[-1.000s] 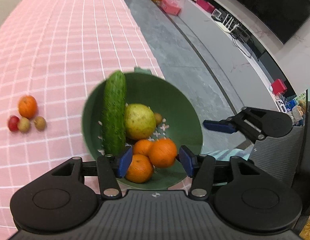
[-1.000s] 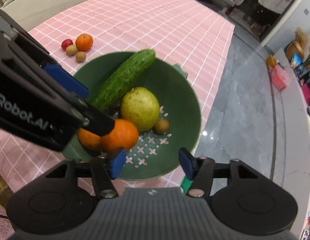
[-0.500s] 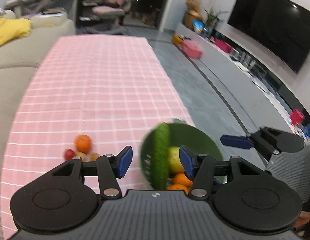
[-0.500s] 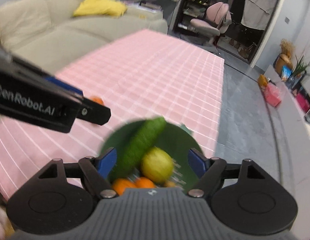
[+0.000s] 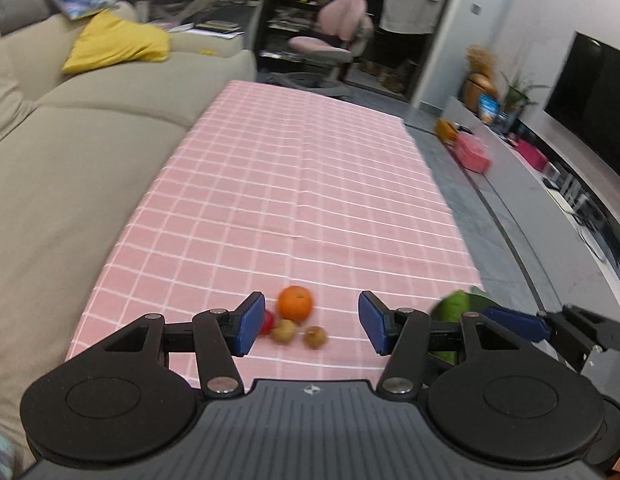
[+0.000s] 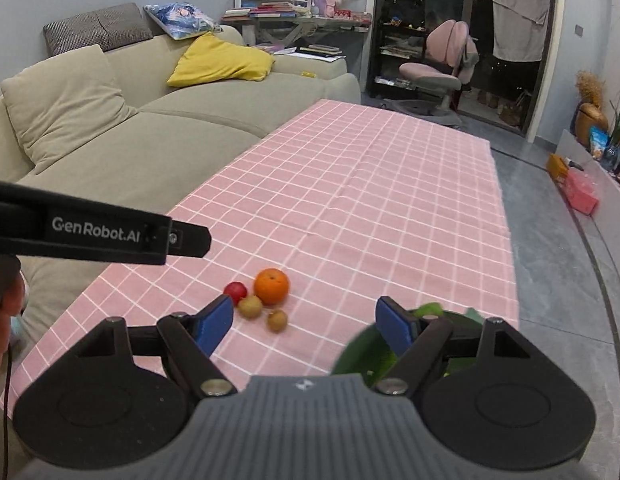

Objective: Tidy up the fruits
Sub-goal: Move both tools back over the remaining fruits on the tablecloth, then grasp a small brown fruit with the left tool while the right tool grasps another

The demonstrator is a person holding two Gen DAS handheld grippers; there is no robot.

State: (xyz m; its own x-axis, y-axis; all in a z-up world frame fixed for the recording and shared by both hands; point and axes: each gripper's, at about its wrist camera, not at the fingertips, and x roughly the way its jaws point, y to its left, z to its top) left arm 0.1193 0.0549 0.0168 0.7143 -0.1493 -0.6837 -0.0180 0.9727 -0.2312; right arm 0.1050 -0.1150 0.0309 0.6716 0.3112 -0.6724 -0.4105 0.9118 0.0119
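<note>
On the pink checked tablecloth [image 5: 302, 184] lie an orange [image 5: 295, 302], a small red fruit [image 5: 266, 322] and two small brown fruits [image 5: 284, 331] in a cluster; they also show in the right wrist view, with the orange [image 6: 271, 286] farthest. My left gripper [image 5: 311, 328] is open and empty, raised just short of the cluster. My right gripper [image 6: 304, 324] is open and empty, right of the cluster. The green bowl [image 6: 365, 350] with the cucumber [image 5: 449, 308] is mostly hidden behind the gripper bodies at the table's right edge.
A beige sofa [image 6: 110, 128] runs along the table's left side. Grey floor [image 6: 557, 280] lies to the right, with a TV bench [image 5: 549, 168] beyond. A pink chair [image 6: 433, 64] stands past the table's far end.
Both grippers have lifted and tilted up and back from above the bowl. The bowl has slid to the lower right of both views; the loose fruit cluster now sits between the fingers.
</note>
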